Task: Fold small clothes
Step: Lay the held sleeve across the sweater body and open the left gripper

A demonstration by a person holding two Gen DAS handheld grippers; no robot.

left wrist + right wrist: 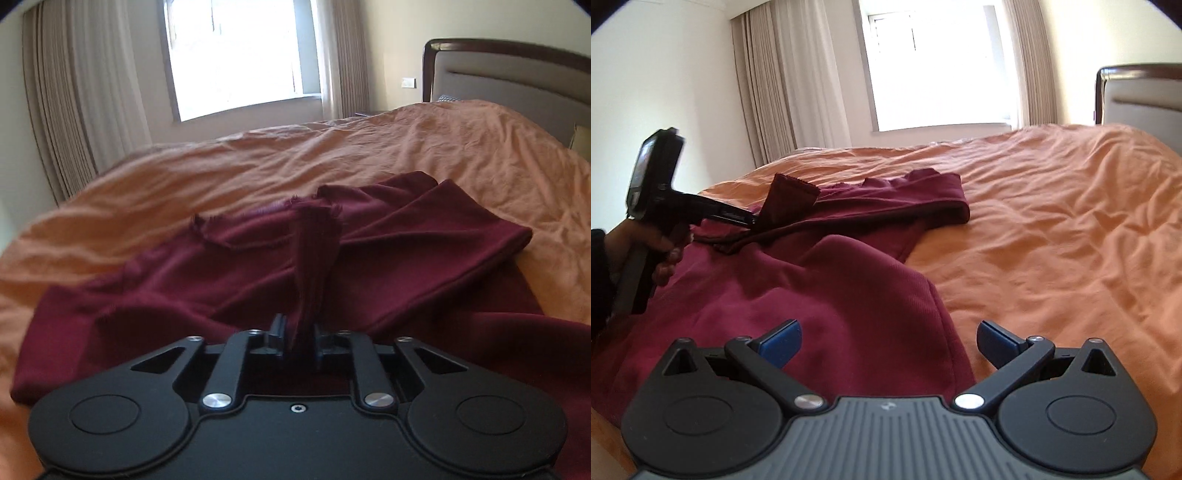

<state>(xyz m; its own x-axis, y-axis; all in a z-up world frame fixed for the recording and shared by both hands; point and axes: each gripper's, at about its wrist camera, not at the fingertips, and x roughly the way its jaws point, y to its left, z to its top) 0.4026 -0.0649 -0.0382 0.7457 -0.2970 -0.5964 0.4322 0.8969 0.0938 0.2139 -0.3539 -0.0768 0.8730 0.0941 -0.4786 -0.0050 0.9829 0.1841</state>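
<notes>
The left gripper (298, 338) pinches a raised fold of the maroon garment (207, 273) spread on the orange bed cover (258, 162), while the right gripper (888, 341), jaws wide and empty, hovers over its near hem, its camera alone showing the person's hand (661, 251) before the curtained window (934, 66).

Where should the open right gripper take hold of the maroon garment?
Probably the hemmed edge of the maroon garment, lying between the open right gripper fingers. Come straight down and forward; the edge is flat on the orange bedspread. The left gripper already pinches the far strip.
</notes>
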